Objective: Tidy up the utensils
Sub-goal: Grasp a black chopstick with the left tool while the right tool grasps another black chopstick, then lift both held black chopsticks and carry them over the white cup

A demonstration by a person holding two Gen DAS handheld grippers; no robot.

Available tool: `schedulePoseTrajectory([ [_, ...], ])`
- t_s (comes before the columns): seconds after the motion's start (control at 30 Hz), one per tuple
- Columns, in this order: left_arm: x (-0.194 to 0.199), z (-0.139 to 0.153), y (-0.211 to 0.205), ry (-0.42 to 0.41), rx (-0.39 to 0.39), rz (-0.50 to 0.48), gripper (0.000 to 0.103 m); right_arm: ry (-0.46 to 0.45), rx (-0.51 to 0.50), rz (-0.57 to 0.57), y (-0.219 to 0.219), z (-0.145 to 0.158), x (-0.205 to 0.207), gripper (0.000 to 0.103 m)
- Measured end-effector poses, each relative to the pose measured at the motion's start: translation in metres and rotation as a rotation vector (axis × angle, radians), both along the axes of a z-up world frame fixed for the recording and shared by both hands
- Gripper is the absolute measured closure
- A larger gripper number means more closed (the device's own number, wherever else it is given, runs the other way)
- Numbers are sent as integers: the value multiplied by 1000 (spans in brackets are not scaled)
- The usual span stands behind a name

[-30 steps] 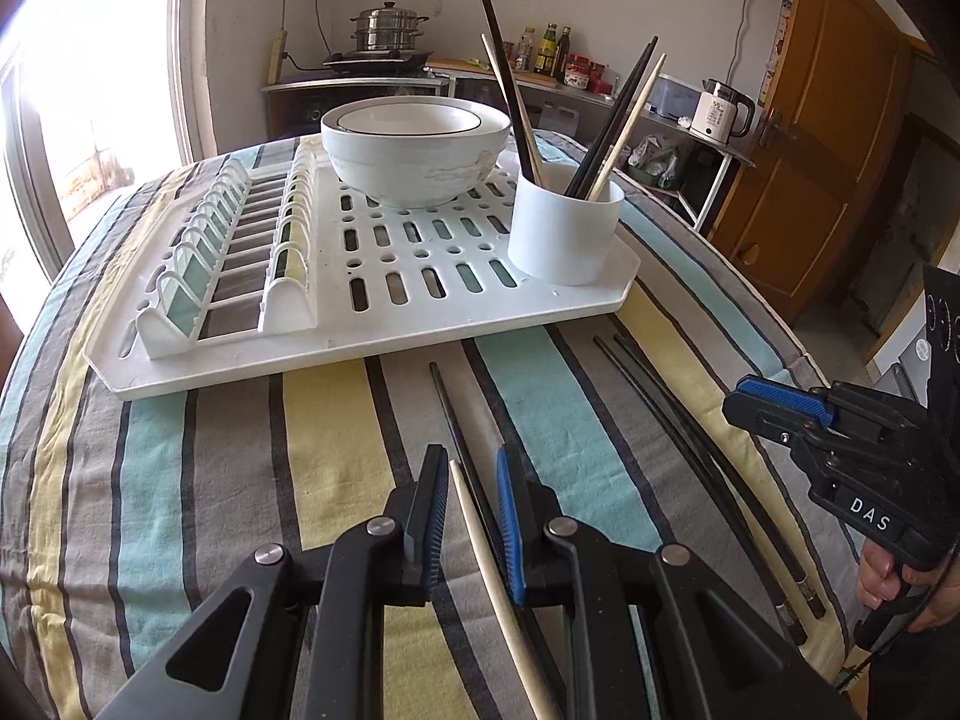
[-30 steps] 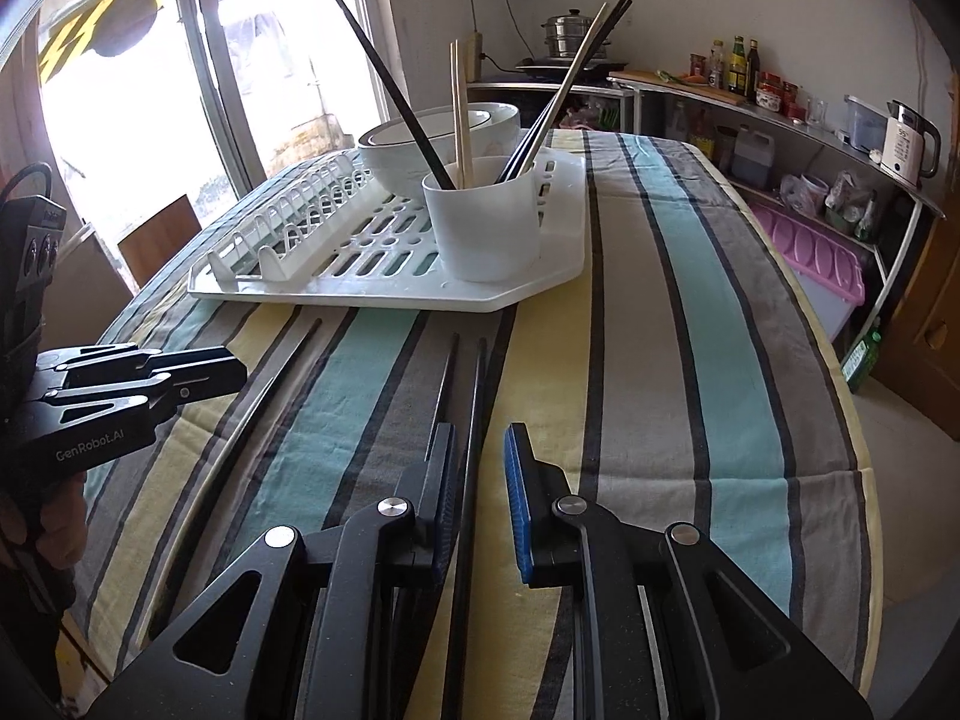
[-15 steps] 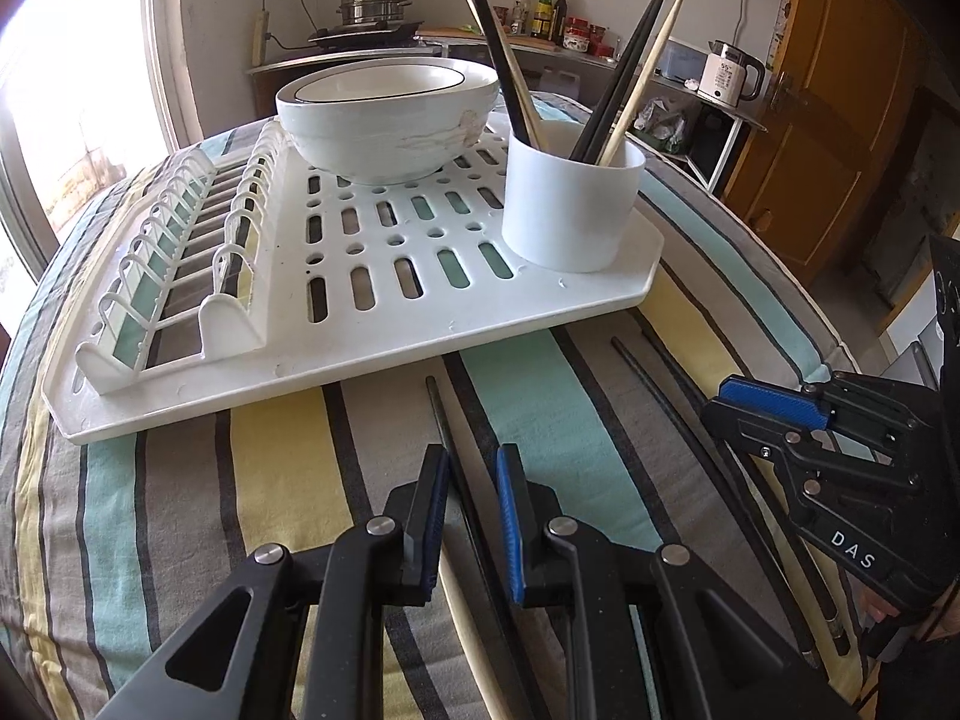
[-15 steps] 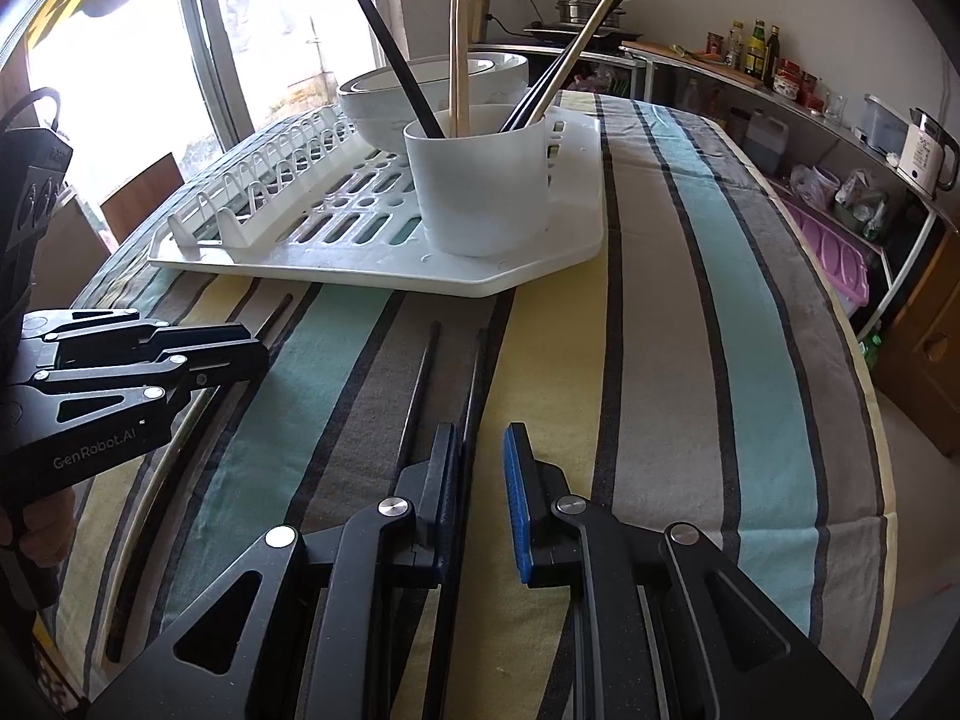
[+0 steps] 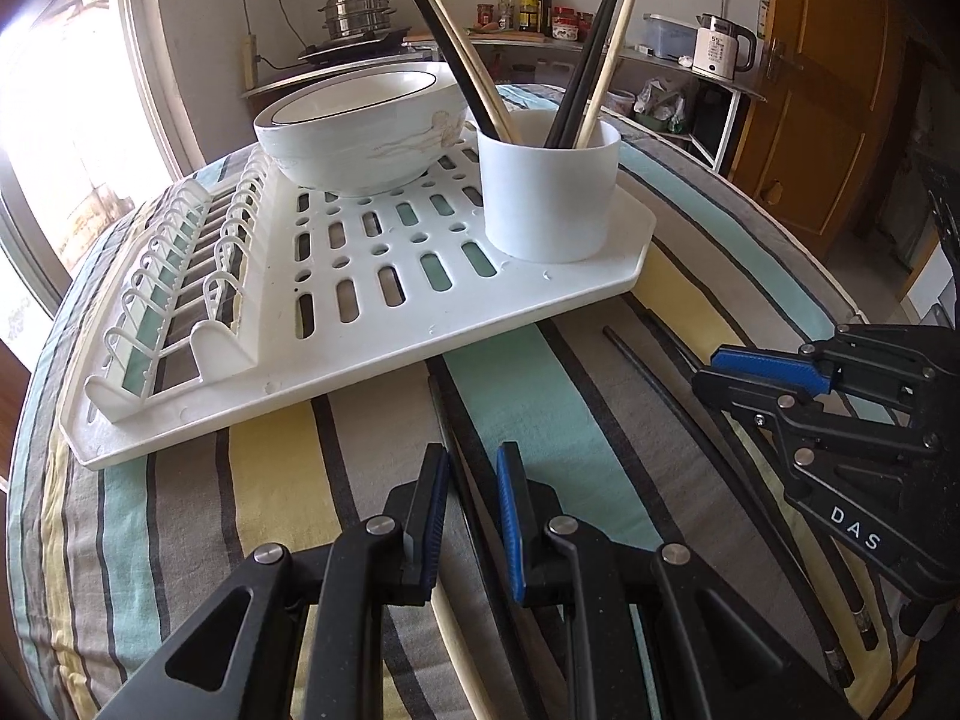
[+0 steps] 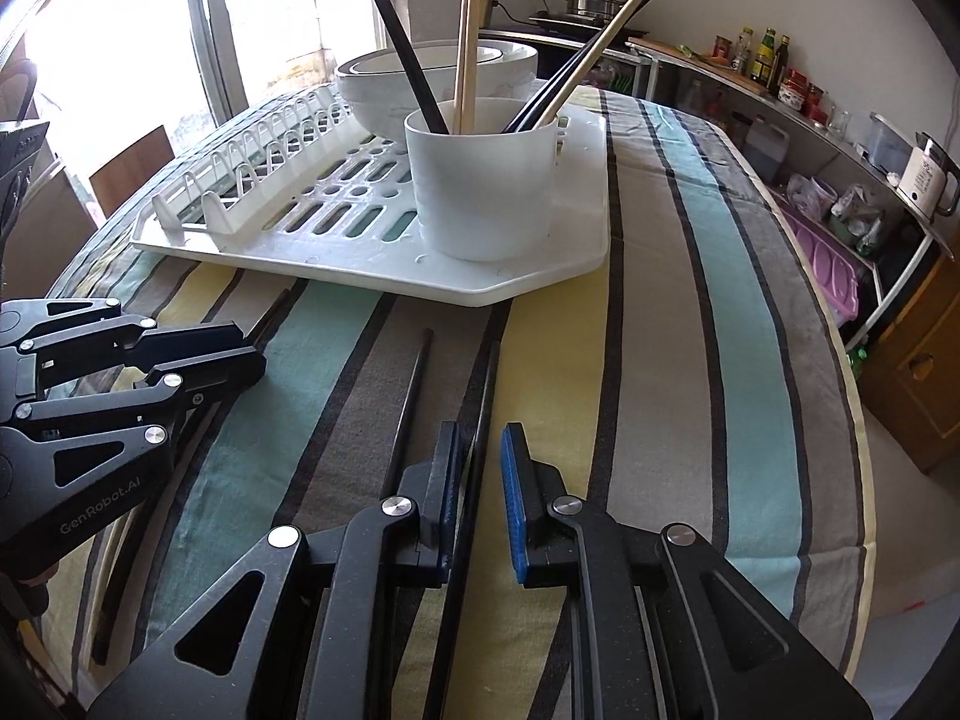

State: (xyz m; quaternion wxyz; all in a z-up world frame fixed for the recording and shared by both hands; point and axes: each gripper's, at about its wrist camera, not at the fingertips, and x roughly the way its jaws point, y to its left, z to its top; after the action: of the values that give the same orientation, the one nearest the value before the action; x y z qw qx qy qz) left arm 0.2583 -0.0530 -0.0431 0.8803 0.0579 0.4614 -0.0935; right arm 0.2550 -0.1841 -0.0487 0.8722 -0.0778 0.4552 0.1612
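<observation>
1. Left wrist view: the left claw (image 5: 473, 507) hangs low over the striped table (image 5: 180, 510), jaws parted around a black chopstick (image 5: 462, 468) lying flat, not pinching it.
2. Ahead of it, the white cup (image 5: 549, 192) of chopsticks stands on the drying rack (image 5: 372, 312).
3. Right wrist view: the right claw (image 6: 480, 483) is likewise open astride another black chopstick (image 6: 483, 414).

Both grippers are built from matte black angular links joined by round silver screws. The left gripper (image 5: 472, 516) is marked "GenRobot.AI" in white on its side, the right gripper (image 6: 483, 495) "DAS". Ribbed blue pads (image 6: 514, 507) are fitted on the inner faces of the fingers
</observation>
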Motion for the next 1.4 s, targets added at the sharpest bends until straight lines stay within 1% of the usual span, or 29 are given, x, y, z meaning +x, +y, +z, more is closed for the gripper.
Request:
schedulePoseTrajectory([
  [0.03, -1, 0, 0, -2, -1, 4, 87, 0, -3, 5, 1, 0, 0, 97],
  [0.07, -1, 0, 0, -2, -2, 6, 88, -4, -16, 7, 4, 0, -1, 97],
  [0.13, -3, 0, 0, -2, -7, 8, 91, -9, -30, 8, 6, 0, -1, 98],
  [0.17, -3, 1, -1, -3, -5, 8, 96, -9, -24, 5, 5, 0, -1, 98],
  [0.2, -2, 1, -1, -3, -4, 7, 97, -10, -16, 2, 5, 0, -1, 98],
  [0.3, 0, 1, 2, 5, -21, 9, 97, -10, 3, -5, 2, 1, -2, 98],
  [0.37, -1, 2, 5, 16, -50, 9, 98, -20, 19, -9, 0, 4, -5, 98],
  [0.43, -3, 7, 7, 8, -73, 8, 98, -37, 30, -13, -3, 10, -8, 98],
  [0.57, -11, 29, 8, -33, -119, -3, 98, -82, 65, -15, -9, 29, -15, 98],
  [0.7, -20, 59, 9, -92, -154, -15, 99, -144, 111, -29, -15, 53, -23, 98],
  [0.9, -38, 110, 14, -198, -197, -38, 99, -254, 176, -56, -29, 95, -38, 98],
  [1.03, -50, 139, 17, -267, -216, -48, 99, -325, 212, -72, -37, 119, -51, 98],
  [1.2, -64, 162, 23, -325, -232, -51, 99, -389, 239, -88, -43, 139, -64, 98],
  [1.4, -74, 170, 27, -348, -239, -52, 99, -420, 248, -97, -45, 146, -76, 98],
])
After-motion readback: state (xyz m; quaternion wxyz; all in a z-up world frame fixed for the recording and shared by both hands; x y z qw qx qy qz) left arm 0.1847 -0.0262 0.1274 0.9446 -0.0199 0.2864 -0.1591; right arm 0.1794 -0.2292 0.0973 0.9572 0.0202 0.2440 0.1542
